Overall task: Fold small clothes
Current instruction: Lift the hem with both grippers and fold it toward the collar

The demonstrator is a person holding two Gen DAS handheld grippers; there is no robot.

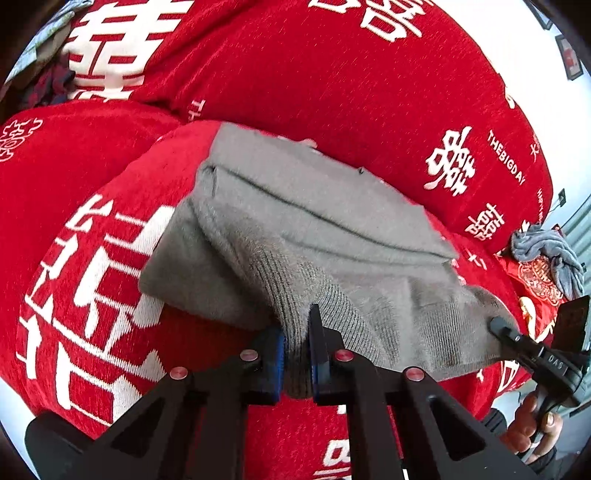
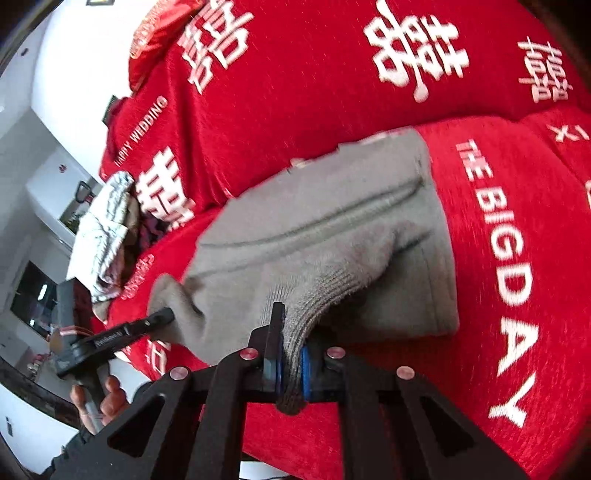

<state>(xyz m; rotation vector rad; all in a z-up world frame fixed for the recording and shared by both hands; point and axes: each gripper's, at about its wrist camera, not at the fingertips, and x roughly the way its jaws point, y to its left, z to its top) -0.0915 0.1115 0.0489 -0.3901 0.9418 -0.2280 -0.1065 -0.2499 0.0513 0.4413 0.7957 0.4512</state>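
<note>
A grey knit garment (image 1: 314,229) lies partly folded on a red sofa cover. My left gripper (image 1: 297,354) is shut on its ribbed hem at the near left corner and lifts it. My right gripper (image 2: 291,365) is shut on the ribbed hem at the other near corner (image 2: 314,302). Each gripper shows in the other's view: the right gripper (image 1: 496,325) at the far right, the left gripper (image 2: 168,314) at the left, both pinching the grey garment (image 2: 332,229). The far part of the garment rests flat on the seat.
The red sofa cover (image 1: 332,74) with white characters spans seat and backrest. A crumpled grey cloth (image 1: 550,258) lies at the right end. A pale patterned cloth pile (image 2: 107,229) lies at the left end. A red cushion (image 2: 155,33) sits far back.
</note>
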